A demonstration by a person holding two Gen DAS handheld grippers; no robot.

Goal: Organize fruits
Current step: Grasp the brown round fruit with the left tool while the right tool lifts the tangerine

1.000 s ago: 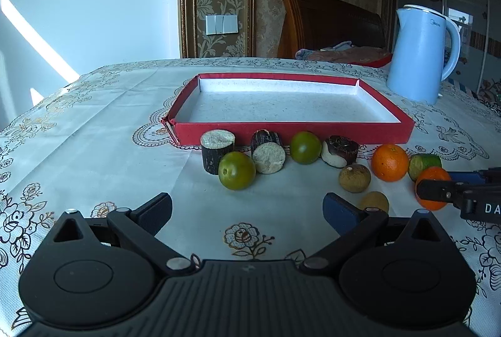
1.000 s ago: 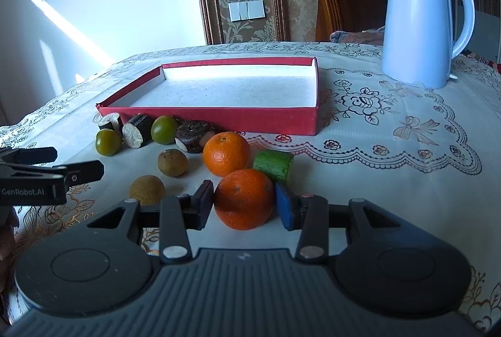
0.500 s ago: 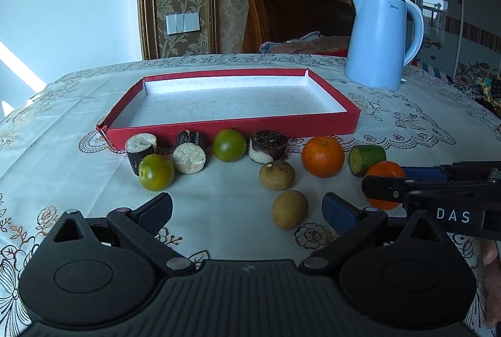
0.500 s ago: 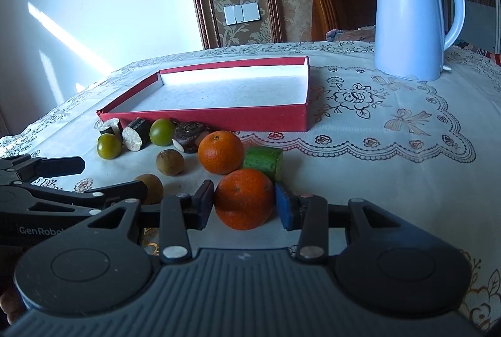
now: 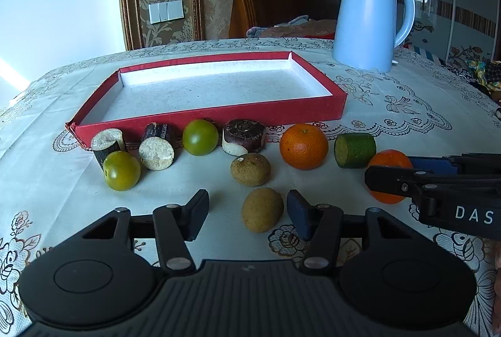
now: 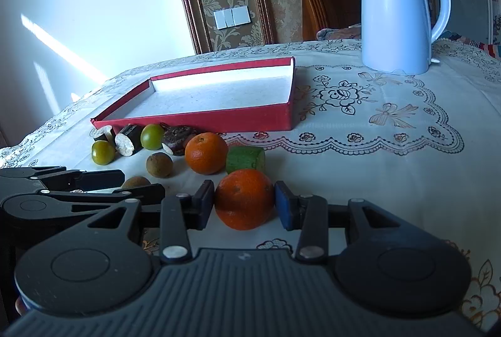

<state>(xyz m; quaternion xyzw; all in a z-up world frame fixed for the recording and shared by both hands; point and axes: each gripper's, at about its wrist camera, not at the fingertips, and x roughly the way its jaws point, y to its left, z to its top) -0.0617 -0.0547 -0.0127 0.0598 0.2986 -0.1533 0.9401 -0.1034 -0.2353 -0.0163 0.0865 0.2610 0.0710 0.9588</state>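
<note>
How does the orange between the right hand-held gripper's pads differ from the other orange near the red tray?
The gripped orange sits between the right hand-held gripper pads; the free orange lies untouched. The gripped orange is nearer the camera; the free orange lies closer to the red tray. Both are round, orange, and on the tablecloth.

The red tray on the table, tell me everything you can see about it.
The red tray is a shallow rectangular box, apparently cardboard, with red walls and a speckled white floor. It lies flat on the embroidered tablecloth, open at the top, with nothing inside it. Its near left corner looks slightly split. The fruit pieces sit in a row along its front wall; whether any touch it is unclear. Neither gripper is near it.
</note>
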